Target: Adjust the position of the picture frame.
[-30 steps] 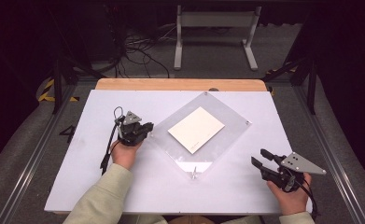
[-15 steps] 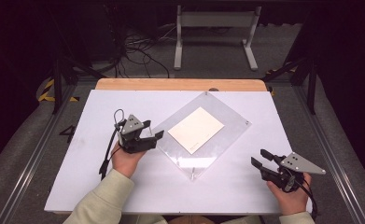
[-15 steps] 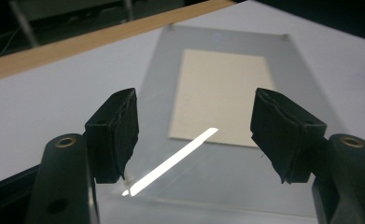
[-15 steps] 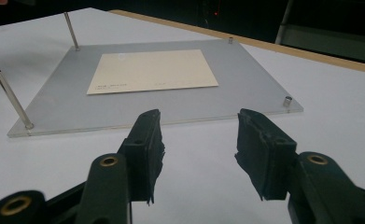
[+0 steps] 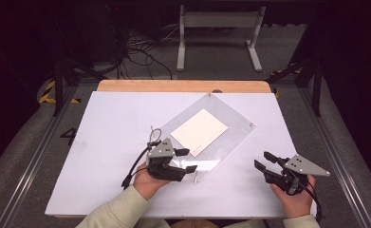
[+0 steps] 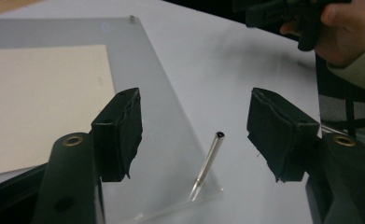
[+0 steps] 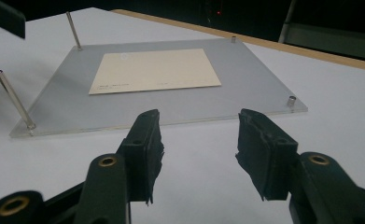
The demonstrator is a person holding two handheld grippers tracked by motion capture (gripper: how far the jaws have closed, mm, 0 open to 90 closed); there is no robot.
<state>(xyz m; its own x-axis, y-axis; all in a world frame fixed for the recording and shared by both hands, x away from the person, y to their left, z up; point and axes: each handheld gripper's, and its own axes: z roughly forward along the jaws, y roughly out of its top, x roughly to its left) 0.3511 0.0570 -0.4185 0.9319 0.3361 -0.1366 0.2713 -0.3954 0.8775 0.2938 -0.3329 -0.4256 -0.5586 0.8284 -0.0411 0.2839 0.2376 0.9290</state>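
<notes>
Table [image 5: 112,142] brightly lit from above, surroundings dark; near jaws soft, shadows faint.

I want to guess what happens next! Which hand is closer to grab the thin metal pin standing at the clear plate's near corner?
Probably the left. The left gripper, open, has the thin metal pin between its jaws; the right gripper sits farther off.

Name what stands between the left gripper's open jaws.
A thin metal pin, rising from the near corner of the clear plate, stands untouched between the left gripper jaws, as the left gripper view shows.
</notes>
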